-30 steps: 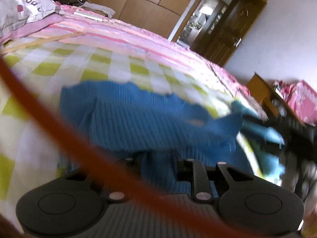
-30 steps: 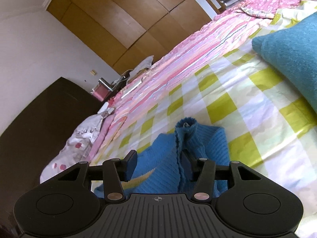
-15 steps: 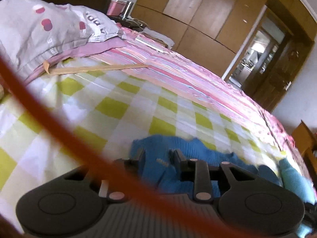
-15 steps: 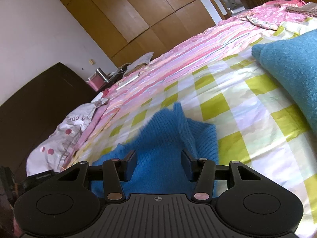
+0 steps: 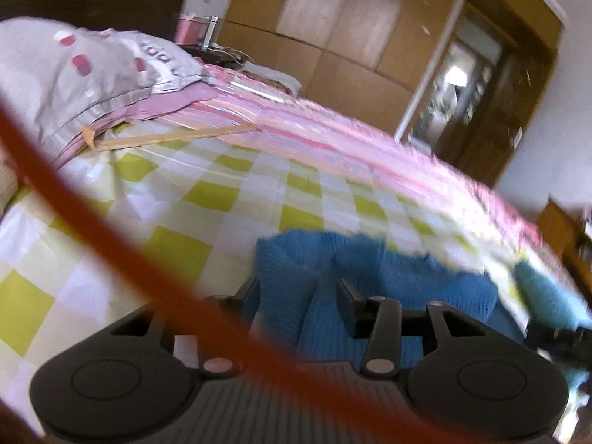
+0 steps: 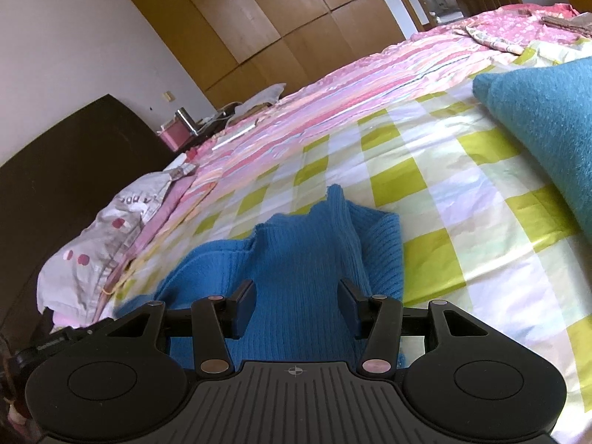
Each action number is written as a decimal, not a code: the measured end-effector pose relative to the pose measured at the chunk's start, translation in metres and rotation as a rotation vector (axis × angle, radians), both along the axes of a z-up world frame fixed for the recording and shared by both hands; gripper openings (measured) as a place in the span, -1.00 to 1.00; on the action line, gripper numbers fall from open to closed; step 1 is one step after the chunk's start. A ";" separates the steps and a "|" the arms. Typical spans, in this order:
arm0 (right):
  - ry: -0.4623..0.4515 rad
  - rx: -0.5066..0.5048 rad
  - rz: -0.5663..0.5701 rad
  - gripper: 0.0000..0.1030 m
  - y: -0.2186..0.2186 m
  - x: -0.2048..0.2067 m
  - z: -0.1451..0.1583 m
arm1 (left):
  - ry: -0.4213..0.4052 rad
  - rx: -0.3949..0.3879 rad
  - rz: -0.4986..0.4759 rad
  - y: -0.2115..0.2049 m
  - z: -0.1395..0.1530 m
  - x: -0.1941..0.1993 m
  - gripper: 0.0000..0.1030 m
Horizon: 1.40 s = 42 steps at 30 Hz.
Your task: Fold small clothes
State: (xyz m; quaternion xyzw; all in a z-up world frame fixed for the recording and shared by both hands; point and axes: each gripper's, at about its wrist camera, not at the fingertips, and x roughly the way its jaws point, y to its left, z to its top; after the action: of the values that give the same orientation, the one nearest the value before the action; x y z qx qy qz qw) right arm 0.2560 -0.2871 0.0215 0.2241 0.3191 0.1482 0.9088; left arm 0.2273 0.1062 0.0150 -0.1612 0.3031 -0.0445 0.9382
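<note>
On the checked bed [image 6: 425, 185], I see the blue sweater [image 6: 296, 259] at 6 o'clock. My left tongs [image 5: 296, 296] have just been opening over it; right tongs [image 6: 298, 301] gape, gripping nothing. Open sheet lies toward 12 o'clock.

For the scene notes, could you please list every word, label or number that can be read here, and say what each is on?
Grey pillowcase: large printed letters, seen upside down and partly folded under; no whole word reads.
The same pillowcase in the left wrist view: the letters are blurred.
Dark block at the left edge: small pale lettering, too small to read.
Nothing else carries text.
</note>
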 end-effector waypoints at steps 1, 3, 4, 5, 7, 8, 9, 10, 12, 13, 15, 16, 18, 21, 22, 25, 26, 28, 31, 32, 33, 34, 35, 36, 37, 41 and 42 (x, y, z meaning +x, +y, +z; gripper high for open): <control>-0.001 -0.003 0.002 -0.05 0.000 0.000 0.000 | 0.005 0.025 -0.025 -0.005 0.000 0.000 -0.04; 0.000 -0.002 0.001 -0.05 0.001 0.000 0.000 | 0.015 0.059 -0.097 -0.020 0.000 0.002 -0.04; 0.001 0.004 0.000 -0.05 0.001 0.000 -0.001 | 0.011 0.068 -0.118 -0.026 0.000 0.003 -0.04; 0.001 0.006 -0.001 -0.05 0.001 -0.001 -0.001 | 0.003 0.080 -0.130 -0.033 0.002 0.006 -0.04; 0.000 0.006 -0.005 -0.05 0.001 -0.002 0.000 | -0.002 0.099 -0.115 -0.041 0.003 0.017 -0.04; 0.001 0.007 -0.005 -0.05 0.001 -0.002 0.000 | 0.002 0.096 -0.101 -0.042 0.003 0.023 -0.04; 0.000 0.007 -0.005 -0.05 0.000 -0.003 0.000 | 0.016 0.092 -0.087 -0.041 0.001 0.033 -0.03; -0.001 0.006 -0.006 -0.05 -0.001 -0.004 0.001 | 0.035 0.098 -0.064 -0.040 -0.002 0.040 -0.03; -0.003 0.003 -0.009 -0.05 -0.004 -0.006 0.002 | 0.065 0.114 -0.059 -0.040 -0.007 0.053 -0.03; -0.003 0.005 -0.010 -0.05 -0.005 -0.007 0.001 | 0.073 0.128 -0.072 -0.042 -0.008 0.057 -0.03; -0.002 0.010 -0.016 -0.05 -0.008 -0.008 0.000 | 0.080 0.161 -0.094 -0.049 -0.010 0.065 -0.03; -0.002 0.015 -0.019 -0.05 -0.009 -0.008 -0.001 | 0.089 0.171 -0.108 -0.053 -0.011 0.069 -0.03; 0.003 0.024 -0.023 -0.05 -0.011 -0.008 -0.003 | 0.112 0.198 -0.123 -0.058 -0.014 0.079 -0.03; 0.001 0.028 -0.024 -0.05 -0.011 -0.008 -0.005 | 0.133 0.220 -0.136 -0.064 -0.014 0.091 -0.05; 0.000 0.029 -0.023 -0.05 -0.011 -0.008 -0.005 | 0.154 0.220 -0.132 -0.064 -0.015 0.095 -0.18; -0.001 0.035 -0.026 -0.05 -0.013 -0.008 -0.004 | 0.185 0.172 -0.109 -0.059 -0.015 0.099 -0.65; -0.004 0.038 -0.030 -0.05 -0.015 -0.008 -0.003 | 0.175 0.158 -0.100 -0.057 -0.013 0.096 -0.66; -0.011 0.041 -0.038 -0.05 -0.017 -0.008 -0.001 | 0.142 0.167 -0.083 -0.055 -0.008 0.088 -0.70; -0.025 0.030 -0.048 -0.05 -0.019 -0.006 0.002 | 0.090 0.170 -0.044 -0.046 0.004 0.069 -0.71; -0.028 0.019 -0.051 -0.05 -0.019 -0.005 0.002 | 0.073 0.153 -0.018 -0.038 0.008 0.062 -0.71; -0.028 0.010 -0.052 -0.05 -0.018 -0.003 0.002 | 0.060 0.141 0.011 -0.031 0.011 0.057 -0.71; -0.027 0.003 -0.053 -0.05 -0.017 -0.001 0.002 | 0.052 0.137 0.038 -0.023 0.012 0.052 -0.71; -0.026 -0.002 -0.052 -0.05 -0.016 0.002 0.001 | 0.052 0.140 0.060 -0.016 0.011 0.049 -0.71; -0.022 -0.009 -0.050 -0.05 -0.015 0.005 0.000 | 0.066 0.142 0.078 -0.010 0.008 0.049 -0.71; -0.015 -0.017 -0.048 -0.05 -0.012 0.009 -0.002 | 0.089 0.139 0.089 -0.005 0.002 0.050 -0.71; 0.017 -0.060 -0.054 -0.05 -0.003 0.023 -0.013 | 0.124 0.158 0.071 -0.007 -0.015 0.057 -0.71; 0.024 -0.070 -0.056 -0.05 -0.001 0.025 -0.015 | 0.117 0.167 0.062 -0.011 -0.015 0.057 -0.71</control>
State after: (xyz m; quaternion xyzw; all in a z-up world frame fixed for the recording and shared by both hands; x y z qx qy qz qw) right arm 0.2809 -0.2882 0.0067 0.2028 0.3284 0.1087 0.9161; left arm 0.2845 0.0952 0.0004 -0.0943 0.3548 0.0193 0.9300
